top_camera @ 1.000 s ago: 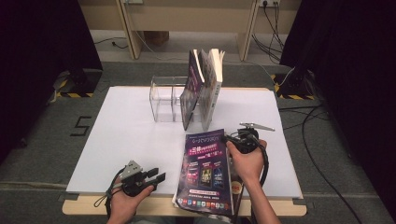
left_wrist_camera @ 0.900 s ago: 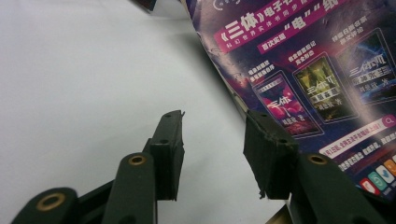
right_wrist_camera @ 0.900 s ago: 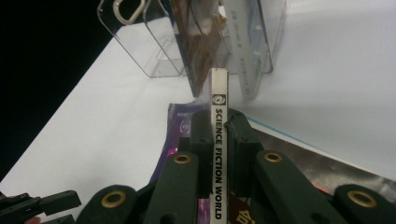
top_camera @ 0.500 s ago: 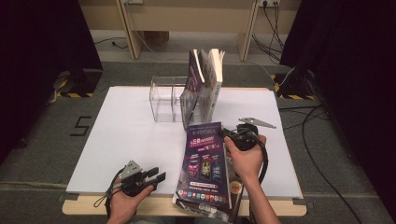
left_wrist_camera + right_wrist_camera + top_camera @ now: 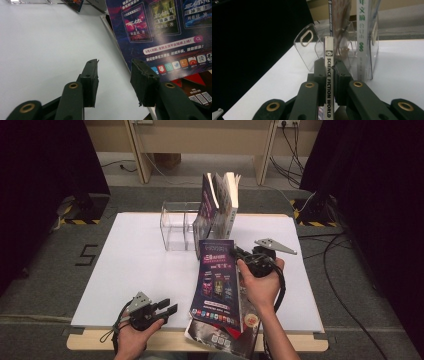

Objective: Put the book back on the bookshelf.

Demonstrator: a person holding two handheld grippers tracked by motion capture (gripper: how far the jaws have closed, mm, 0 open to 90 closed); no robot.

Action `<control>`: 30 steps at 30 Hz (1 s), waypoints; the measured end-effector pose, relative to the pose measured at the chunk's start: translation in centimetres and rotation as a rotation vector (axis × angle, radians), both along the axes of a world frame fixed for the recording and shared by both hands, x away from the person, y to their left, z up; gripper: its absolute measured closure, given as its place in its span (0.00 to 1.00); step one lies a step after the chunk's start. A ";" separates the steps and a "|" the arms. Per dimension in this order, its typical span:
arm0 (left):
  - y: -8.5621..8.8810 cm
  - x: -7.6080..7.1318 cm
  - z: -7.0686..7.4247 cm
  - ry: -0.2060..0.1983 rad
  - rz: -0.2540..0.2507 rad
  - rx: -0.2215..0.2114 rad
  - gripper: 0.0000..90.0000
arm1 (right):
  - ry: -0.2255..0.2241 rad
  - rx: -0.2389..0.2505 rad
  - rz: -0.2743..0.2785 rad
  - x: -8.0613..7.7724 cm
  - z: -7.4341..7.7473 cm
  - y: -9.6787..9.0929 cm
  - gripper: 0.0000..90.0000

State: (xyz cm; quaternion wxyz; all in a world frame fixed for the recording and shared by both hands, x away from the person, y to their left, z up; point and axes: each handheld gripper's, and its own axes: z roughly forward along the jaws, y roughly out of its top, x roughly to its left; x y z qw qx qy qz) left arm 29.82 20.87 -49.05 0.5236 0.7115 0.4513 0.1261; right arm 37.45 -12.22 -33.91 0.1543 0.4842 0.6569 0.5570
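Right claw [image 5: 329,67] pinches magazine [image 5: 218,277] by spine, tilting it up off counter [image 5: 135,265] to fit clear rack [image 5: 176,225] just ahead. Left claw [image 5: 113,72] half open, empty, magazine beside it.

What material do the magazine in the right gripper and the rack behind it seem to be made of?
Magazine: glossy coated paper, it seems; the printed cover shines and curves as it is lifted by its spine.
Rack: clear hard plastic, probably acrylic; the table and books show through its thin, bright-edged walls.
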 end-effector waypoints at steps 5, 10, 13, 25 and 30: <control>0.1 0.0 -0.1 0.002 0.005 0.002 0.63 | -0.022 0.006 0.004 0.0 0.5 0.5 0.93; 0.2 -0.1 0.0 0.001 0.011 0.003 0.63 | -0.053 0.014 0.014 0.2 1.2 1.3 0.93; 0.3 -0.1 0.0 -0.003 0.018 0.004 0.63 | -0.062 0.014 0.016 0.3 1.6 1.7 0.93; 0.4 -0.1 0.0 -0.004 0.020 0.003 0.63 | -0.113 0.022 0.010 1.1 2.9 3.2 0.93; 0.5 -0.1 0.0 -0.005 0.019 0.005 0.63 | -0.140 0.026 -0.002 1.6 3.5 3.8 0.93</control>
